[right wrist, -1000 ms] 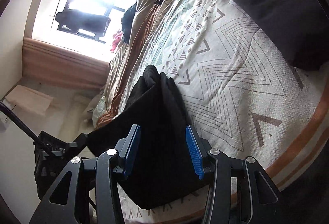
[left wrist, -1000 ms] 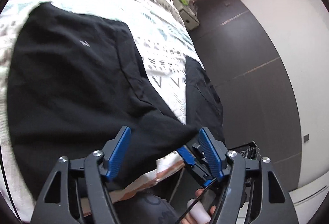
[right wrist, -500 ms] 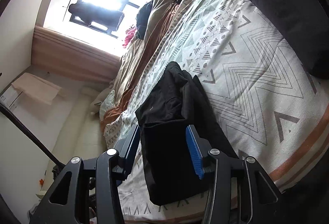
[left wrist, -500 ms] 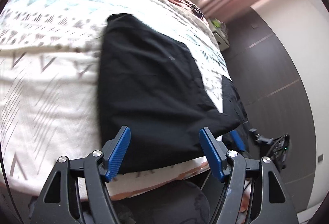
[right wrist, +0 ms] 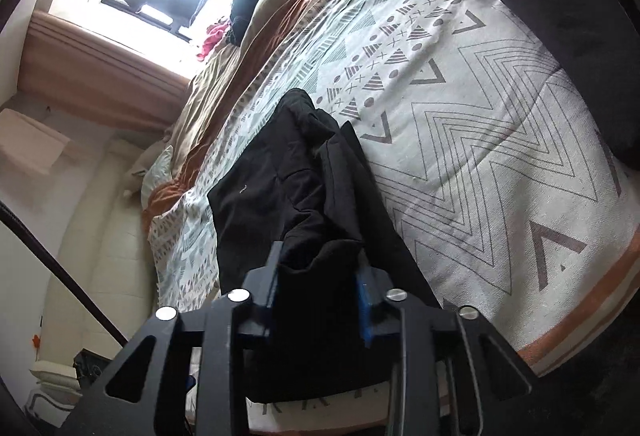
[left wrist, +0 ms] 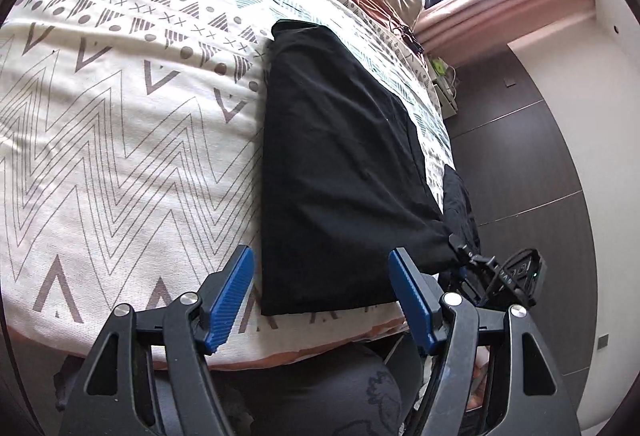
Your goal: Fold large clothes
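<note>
Your right gripper has just clenched its fingers on a bunched corner of the black garment at the near edge of the patterned bed, while your left gripper hovers released above its hem, so the next fold can begin.

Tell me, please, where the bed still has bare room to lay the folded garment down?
The patterned bedspread is bare between the black garment and the dark cushion. The window end is crowded with a rumpled tan blanket and clothes. The right claw grips the garment's near corner; the left claw is open.
</note>
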Demonstrator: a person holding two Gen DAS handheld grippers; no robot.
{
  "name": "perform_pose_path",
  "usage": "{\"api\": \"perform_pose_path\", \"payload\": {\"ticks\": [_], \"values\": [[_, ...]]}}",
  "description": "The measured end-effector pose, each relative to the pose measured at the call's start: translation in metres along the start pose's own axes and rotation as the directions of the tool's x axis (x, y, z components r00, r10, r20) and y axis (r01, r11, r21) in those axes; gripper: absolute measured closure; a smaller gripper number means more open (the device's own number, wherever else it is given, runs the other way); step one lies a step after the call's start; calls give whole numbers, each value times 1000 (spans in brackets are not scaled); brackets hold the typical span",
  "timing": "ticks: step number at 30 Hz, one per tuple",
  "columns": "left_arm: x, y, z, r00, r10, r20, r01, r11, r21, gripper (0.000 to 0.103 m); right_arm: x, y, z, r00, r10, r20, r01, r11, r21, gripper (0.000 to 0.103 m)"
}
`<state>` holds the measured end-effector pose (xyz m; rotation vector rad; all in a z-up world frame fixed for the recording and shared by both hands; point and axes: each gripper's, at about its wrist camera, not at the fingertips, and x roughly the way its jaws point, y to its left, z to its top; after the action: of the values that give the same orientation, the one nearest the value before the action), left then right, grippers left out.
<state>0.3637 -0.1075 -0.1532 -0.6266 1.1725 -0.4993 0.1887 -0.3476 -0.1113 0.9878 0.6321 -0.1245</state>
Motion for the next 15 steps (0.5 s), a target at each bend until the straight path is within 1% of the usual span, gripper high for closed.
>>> {"api": "perform_pose_path", "payload": {"ticks": [1, 2, 5, 10, 13, 15], "values": [[1, 0, 0, 1000, -5, -2, 5, 1000, -1, 33, 1, -3, -2, 1000, 13, -4, -13, 1000, 5, 91], [1, 0, -1, 1000, -9, -3, 9, 1000, 0, 33, 1, -6, -4, 1000, 24, -9, -24, 1000, 14, 96], [4, 0, -4, 1000, -24, -14, 24, 1000, 1, 33, 5, -22, -15, 998, 61, -24, -60, 997, 55, 98], [1, 2, -10, 999, -31, -21, 31, 999, 7, 33, 15, -54, -32, 992, 113, -63, -103, 983, 150, 99], [-3, 5, -13, 999, -29, -16, 29, 1000, 4, 33, 17, -60, -40, 989, 124, -76, -110, 980, 165, 99], [-5, 7, -14, 1000, -29, -11, 29, 1000, -4, 33, 16, -57, -42, 989, 123, -84, -109, 982, 154, 99]]}}
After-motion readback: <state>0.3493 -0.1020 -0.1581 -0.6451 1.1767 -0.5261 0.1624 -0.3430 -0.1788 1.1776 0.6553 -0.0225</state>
